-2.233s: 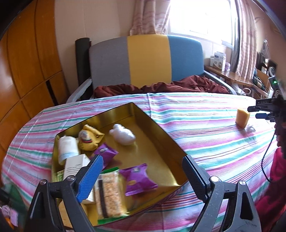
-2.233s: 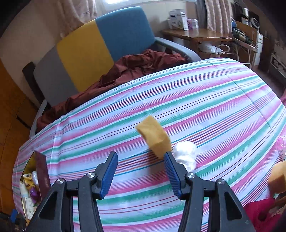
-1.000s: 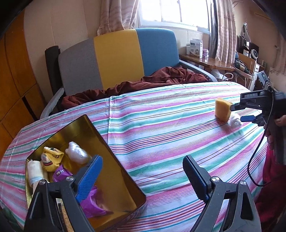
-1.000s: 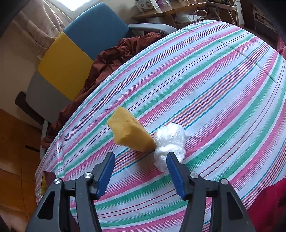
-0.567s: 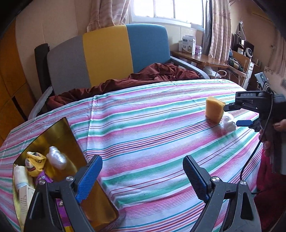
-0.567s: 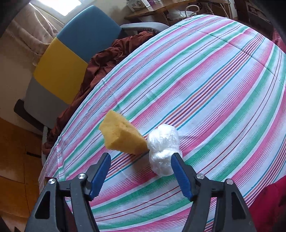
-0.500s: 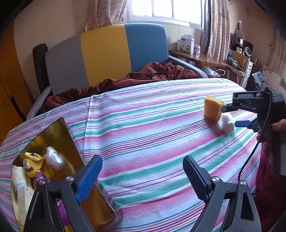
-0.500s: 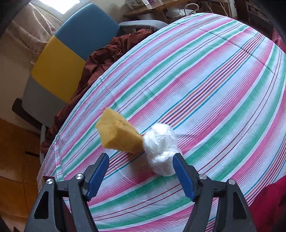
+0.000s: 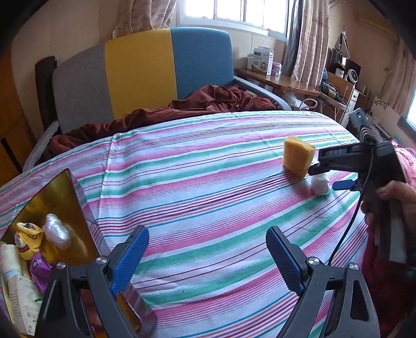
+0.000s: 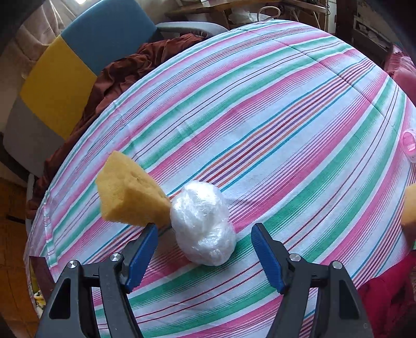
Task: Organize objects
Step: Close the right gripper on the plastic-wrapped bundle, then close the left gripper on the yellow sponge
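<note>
Jaws of the right gripper (image 10: 204, 249) are closing around a white plastic-wrapped bundle (image 10: 204, 223) on the striped tablecloth (image 10: 286, 117), not yet pressing it. Touching it lies a yellow sponge (image 10: 127, 195). Left gripper (image 9: 205, 256) hovers wide open and empty beside the gold tin (image 9: 56, 197)

Striped tablecloth (image 9: 208, 187), pink/green/white, covered the table. Behind it stood a chair (image 9: 156, 70) w/ grey, yellow & blue back panels, a dark red blanket (image 9: 202, 101) crumpled on its seat. Wooden side table (image 9: 280, 83) by the window (image 9: 234, 10) held a white box (image 9: 262, 61); curtains (image 9: 306, 39) hung beside it.
</note>
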`<action>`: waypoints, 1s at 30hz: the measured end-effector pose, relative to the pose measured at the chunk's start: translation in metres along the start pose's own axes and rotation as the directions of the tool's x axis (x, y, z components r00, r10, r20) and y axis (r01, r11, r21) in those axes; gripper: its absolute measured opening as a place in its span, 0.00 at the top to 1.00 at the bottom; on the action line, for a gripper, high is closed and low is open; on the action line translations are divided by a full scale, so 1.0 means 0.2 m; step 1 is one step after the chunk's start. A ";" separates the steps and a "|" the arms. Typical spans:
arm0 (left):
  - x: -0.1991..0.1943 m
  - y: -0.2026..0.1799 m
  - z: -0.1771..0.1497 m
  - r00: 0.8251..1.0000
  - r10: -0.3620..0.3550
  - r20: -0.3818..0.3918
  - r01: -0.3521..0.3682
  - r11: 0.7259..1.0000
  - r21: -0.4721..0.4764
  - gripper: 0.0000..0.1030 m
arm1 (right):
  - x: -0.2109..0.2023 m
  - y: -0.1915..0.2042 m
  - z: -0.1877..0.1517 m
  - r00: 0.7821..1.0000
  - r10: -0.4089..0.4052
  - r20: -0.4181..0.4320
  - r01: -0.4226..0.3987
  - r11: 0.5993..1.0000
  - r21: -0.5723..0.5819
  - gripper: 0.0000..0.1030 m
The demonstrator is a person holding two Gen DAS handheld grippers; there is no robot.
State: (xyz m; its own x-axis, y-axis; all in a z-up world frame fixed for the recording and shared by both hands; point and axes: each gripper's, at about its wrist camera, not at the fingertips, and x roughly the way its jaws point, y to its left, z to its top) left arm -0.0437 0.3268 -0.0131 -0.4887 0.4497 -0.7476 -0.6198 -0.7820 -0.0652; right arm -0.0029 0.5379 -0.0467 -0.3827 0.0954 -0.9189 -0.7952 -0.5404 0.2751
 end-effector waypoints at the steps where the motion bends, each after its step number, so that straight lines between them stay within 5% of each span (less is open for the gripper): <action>1: 0.01 0.00 0.01 1.000 -0.012 -0.006 0.012 1.000 -0.009 0.11 | 0.02 0.02 0.00 1.000 -0.018 -0.007 0.018 1.000 -0.023 0.42; 3: 0.02 -0.01 0.02 0.999 -0.036 -0.017 0.035 0.999 -0.025 0.11 | 0.04 0.05 -0.01 0.996 -0.081 -0.020 0.079 0.993 -0.088 0.62; 11: 0.12 -0.05 0.09 0.991 -0.104 -0.082 0.100 0.993 -0.060 0.25 | -0.06 -0.05 0.00 0.997 -0.062 0.054 0.061 0.998 0.016 0.63; 17: 0.21 -0.14 0.21 0.988 -0.126 -0.090 0.122 0.991 -0.046 0.26 | -0.13 -0.16 0.00 0.994 0.057 0.096 -0.070 0.988 0.135 0.63; 30: 0.49 -0.50 0.41 0.977 -0.204 -0.063 0.214 0.942 0.257 0.09 | -0.18 -0.21 -0.02 0.963 0.233 0.132 -0.257 0.945 0.202 0.63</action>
State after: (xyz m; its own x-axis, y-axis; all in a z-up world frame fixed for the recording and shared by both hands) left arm -0.0807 0.4839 -0.0263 -0.3119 0.5718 -0.7588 -0.8465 -0.5299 -0.0513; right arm 0.0454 0.5541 -0.0266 -0.6164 0.0763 -0.7837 -0.7484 -0.3663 0.5529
